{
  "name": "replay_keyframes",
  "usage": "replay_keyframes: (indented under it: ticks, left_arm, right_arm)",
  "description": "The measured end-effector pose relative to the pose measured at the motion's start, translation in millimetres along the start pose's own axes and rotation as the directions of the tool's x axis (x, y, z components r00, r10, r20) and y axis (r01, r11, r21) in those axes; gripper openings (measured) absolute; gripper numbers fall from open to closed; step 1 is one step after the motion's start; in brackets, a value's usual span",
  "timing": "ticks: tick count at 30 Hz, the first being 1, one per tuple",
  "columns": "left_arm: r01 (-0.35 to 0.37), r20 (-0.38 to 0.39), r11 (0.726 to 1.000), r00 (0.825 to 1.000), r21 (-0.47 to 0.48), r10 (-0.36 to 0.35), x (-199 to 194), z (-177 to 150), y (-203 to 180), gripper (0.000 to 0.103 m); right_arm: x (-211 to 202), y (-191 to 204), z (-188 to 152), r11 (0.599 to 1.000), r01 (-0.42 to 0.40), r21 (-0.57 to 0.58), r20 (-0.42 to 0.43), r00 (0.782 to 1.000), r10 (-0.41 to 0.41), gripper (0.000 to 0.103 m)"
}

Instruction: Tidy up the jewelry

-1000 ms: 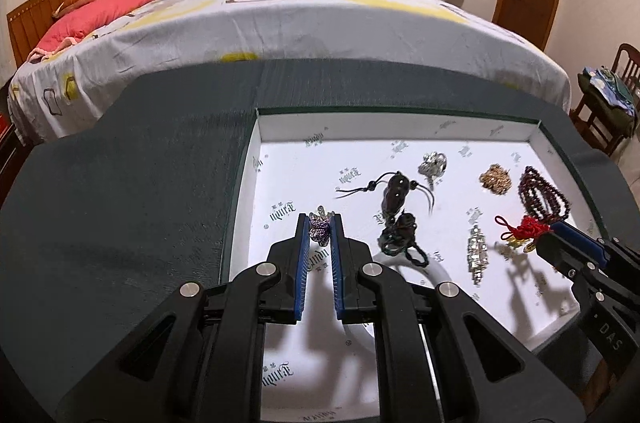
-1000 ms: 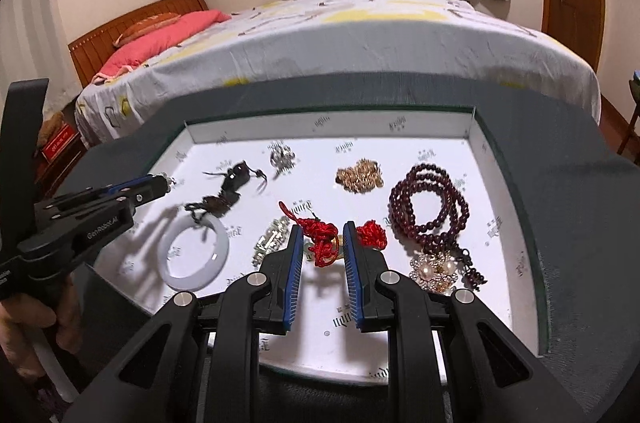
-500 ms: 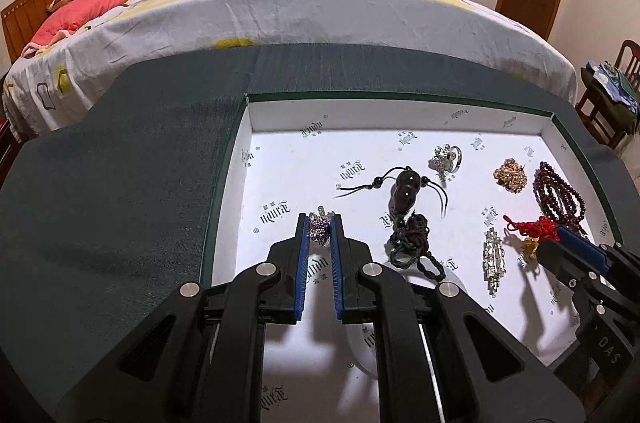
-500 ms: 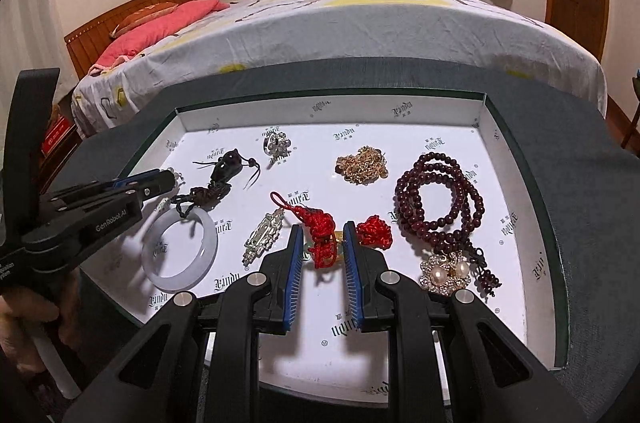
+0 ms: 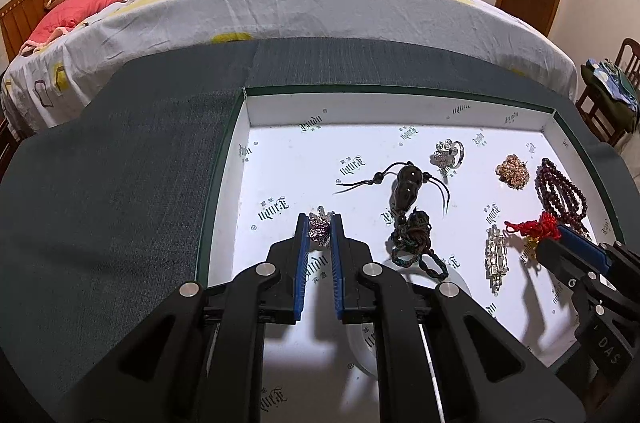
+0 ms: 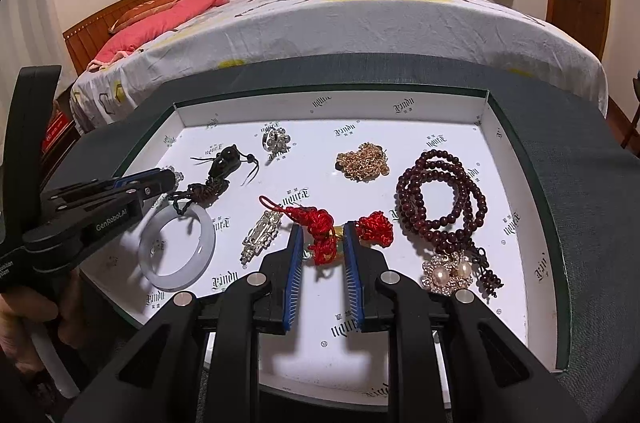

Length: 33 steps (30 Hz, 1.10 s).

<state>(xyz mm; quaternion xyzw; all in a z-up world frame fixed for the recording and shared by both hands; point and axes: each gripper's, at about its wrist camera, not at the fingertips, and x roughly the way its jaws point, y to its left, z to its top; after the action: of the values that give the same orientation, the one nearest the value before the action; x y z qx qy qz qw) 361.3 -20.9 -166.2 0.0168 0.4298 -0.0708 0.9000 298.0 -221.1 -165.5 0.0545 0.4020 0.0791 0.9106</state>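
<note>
Both tongs are closed on jewelry over the white tray. Left tongs pinch a small sparkly purple-silver piece at the fingertips, above the tray's left part; whether it is lifted clear of the floor or only just off it, the view does not settle. Right tongs grip the red knotted cord charm near its middle, one red tassel hanging out past the right finger, a yellowish bit showing between the fingers. Progress, as judged: middle of the job. Several pieces lie spread apart in the tray as if already sorted: dark carved pendant on cord, silver ring, gold chain heap, dark red bead strand, pearl brooch, silver bar brooch, pale bangle. The pendant's cord overlaps the bangle's rim, so that pair may want separating. The two held pieces have yet to be set down; free tray floor lies at the left beside the purple piece and along the near edge under the right tongs. Tray sits on a dark grey table, bed beyond.
</note>
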Motion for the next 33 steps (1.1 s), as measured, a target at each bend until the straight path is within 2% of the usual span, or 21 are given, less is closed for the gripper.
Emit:
replay_keyframes:
  ticks: [5, 7, 8, 9, 14, 15, 20, 24, 29, 33]
  left_arm:
    - [0.001, -0.002, 1.000, 1.000, -0.004, -0.001, -0.3, -1.7, -1.0, 0.016]
    - [0.000, 0.007, 1.000, 1.000, 0.009, 0.000, -3.2, -2.7, -4.2, 0.026]
    - [-0.007, 0.015, 1.000, 1.000, 0.009, 0.007, -5.3, -3.2, -5.0, 0.045]
    - [-0.013, 0.030, 1.000, 0.999, 0.001, 0.013, -8.9, -3.6, -5.1, 0.056]
    - [-0.017, 0.051, 1.000, 0.999, -0.016, 0.018, -24.0, -6.7, -6.4, 0.062]
    - [-0.025, 0.060, 1.000, 0.998, -0.015, 0.026, -28.8, -7.7, -7.4, 0.067]
    - [-0.043, 0.086, 0.998, 0.995, -0.035, 0.046, -53.0, -15.5, -10.2, 0.083]
    - [-0.062, 0.101, 0.997, 0.993, -0.034, 0.065, -72.3, -26.2, -13.3, 0.089]
    - [-0.108, 0.110, 0.994, 0.988, -0.006, 0.108, -96.6, -41.8, -17.6, 0.090]
    - [-0.101, 0.137, 0.995, 0.985, -0.019, 0.103, -130.7, -50.7, -17.7, 0.090]
  right_arm:
    - [3.7, -2.2, -2.6, 1.000, -0.008, 0.012, -0.020, 1.000, 0.008, 0.023]
    - [1.6, -2.1, -4.0, 1.000, -0.009, 0.012, -0.016, 1.000, 0.009, 0.032]
    - [-0.4, -1.7, -4.7, 1.000, -0.009, 0.013, -0.010, 1.000, 0.009, 0.042]
    - [-2.7, -1.4, -5.5, 1.000, -0.008, 0.012, -0.004, 1.000, 0.008, 0.045]
    - [-18.6, -3.1, -7.9, 1.000, -0.001, 0.022, 0.021, 1.000, 0.000, 0.047]
    - [-22.7, -4.1, -8.2, 1.000, 0.006, 0.025, 0.028, 1.000, -0.007, 0.052]
    - [-43.7, -8.1, -13.3, 0.999, 0.027, 0.039, 0.053, 0.998, -0.029, 0.066]
    - [-61.1, -8.3, -21.5, 0.998, 0.050, 0.040, 0.069, 0.996, -0.053, 0.077]
    - [-82.5, -9.5, -28.8, 0.997, 0.066, 0.049, 0.077, 0.995, -0.070, 0.077]
    - [-113.6, -6.7, -32.2, 0.996, 0.075, 0.045, 0.118, 0.990, -0.080, 0.078]
